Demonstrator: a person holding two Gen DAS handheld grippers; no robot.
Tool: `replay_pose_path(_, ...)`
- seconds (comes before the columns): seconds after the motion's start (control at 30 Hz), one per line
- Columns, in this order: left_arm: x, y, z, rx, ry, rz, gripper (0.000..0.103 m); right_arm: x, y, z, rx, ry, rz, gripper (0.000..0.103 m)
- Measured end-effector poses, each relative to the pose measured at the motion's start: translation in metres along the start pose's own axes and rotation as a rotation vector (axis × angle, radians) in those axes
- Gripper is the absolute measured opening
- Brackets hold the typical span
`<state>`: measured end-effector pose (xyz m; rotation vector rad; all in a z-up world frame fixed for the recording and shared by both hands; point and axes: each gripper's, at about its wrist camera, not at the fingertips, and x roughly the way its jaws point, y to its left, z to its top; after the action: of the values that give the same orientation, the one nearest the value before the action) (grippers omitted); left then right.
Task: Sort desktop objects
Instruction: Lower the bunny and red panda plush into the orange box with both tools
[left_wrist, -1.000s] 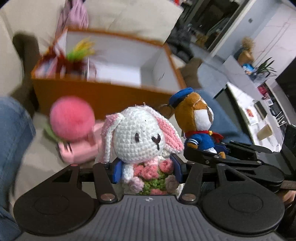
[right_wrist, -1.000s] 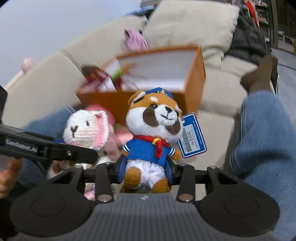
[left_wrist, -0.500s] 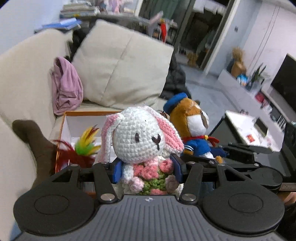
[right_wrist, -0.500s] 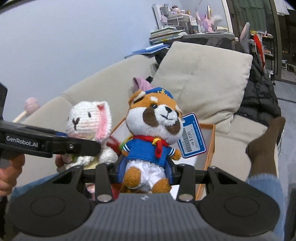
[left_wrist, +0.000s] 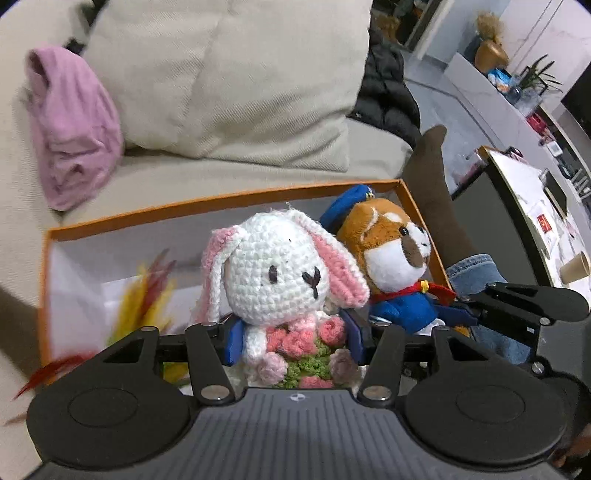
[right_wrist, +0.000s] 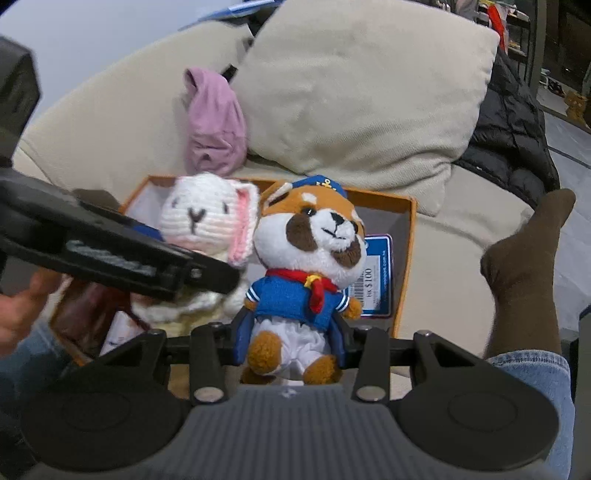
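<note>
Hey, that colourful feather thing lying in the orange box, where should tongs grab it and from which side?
Judging by the left wrist view, grip the red and yellow feather toy low on its bundled stem, coming from above. It lies in the left part of the orange cardboard box, close to the left wall, so a sideways approach looks blocked. It is blurred, so the stem's exact spot is unclear.

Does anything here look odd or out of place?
Mostly the sailor plush: a blue price tag still hangs off it. A pink cloth lies crumpled on the sofa behind the orange box.
</note>
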<state>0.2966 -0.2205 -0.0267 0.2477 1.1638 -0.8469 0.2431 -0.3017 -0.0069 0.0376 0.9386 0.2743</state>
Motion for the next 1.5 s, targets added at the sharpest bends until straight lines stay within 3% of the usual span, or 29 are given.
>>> replay_pose_path(0.37, 0.040, 0.000, 0.014, 0.000, 0.057, -0.034, 0.062, 0.025, -0.003, 0.007, -0.109, 0.087, -0.092, 0.048)
replay_pose_path(0.63, 0.051, 0.008, 0.013, -0.026, 0.086, -0.042, 0.062, 0.012, 0.005, 0.003, -0.206, 0.033, -0.083, 0.067)
replay_pose_path(0.83, 0.064, -0.002, 0.012, -0.009, 0.107, -0.040, 0.063, -0.001, -0.006, 0.002, -0.200, -0.006, -0.075, 0.056)
replay_pose_path(1.07, 0.080, -0.008, 0.013, 0.001, 0.118, 0.008, 0.066, -0.005, -0.008, -0.003, -0.216, -0.030, -0.057, 0.055)
replay_pose_path(1.3, 0.066, -0.005, 0.010, -0.005, 0.096, 0.026, 0.070, -0.008, -0.015, -0.006, -0.228, -0.057, -0.023, 0.054)
replay_pose_path(1.37, 0.058, -0.001, 0.010, -0.025, 0.085, 0.013, 0.070, -0.009, -0.015, -0.007, -0.243, -0.061, -0.022, 0.050)
replay_pose_path(1.5, 0.043, -0.001, 0.006, -0.013, 0.049, 0.005, 0.070, -0.010, -0.016, -0.007, -0.277, -0.058, -0.029, 0.029)
